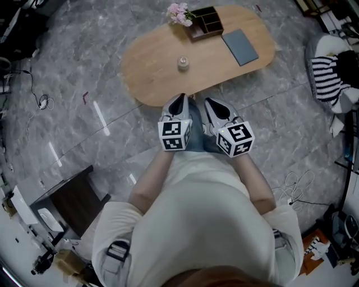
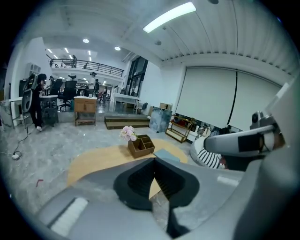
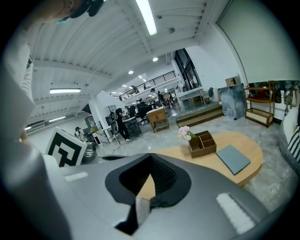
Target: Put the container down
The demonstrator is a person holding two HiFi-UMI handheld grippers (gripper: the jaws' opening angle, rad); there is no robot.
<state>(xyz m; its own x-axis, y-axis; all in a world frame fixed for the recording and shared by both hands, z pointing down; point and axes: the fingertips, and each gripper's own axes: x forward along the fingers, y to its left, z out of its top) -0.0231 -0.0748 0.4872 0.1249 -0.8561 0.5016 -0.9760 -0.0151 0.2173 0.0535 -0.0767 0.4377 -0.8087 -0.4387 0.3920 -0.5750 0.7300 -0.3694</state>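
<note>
A small clear jar-like container stands upright on the oval wooden table, near its middle. Both grippers are held side by side close to my body, short of the table's near edge and pointing at it. My left gripper is shut with nothing between its jaws, and its tips meet in the left gripper view. My right gripper is shut and empty too, jaws touching at the tip. The container is hidden behind the jaws in both gripper views.
A brown compartment box with pink flowers and a flat grey pad lie at the table's far end. A dark low stand is at my left, a striped cushion at the right, and cables lie on the marble floor.
</note>
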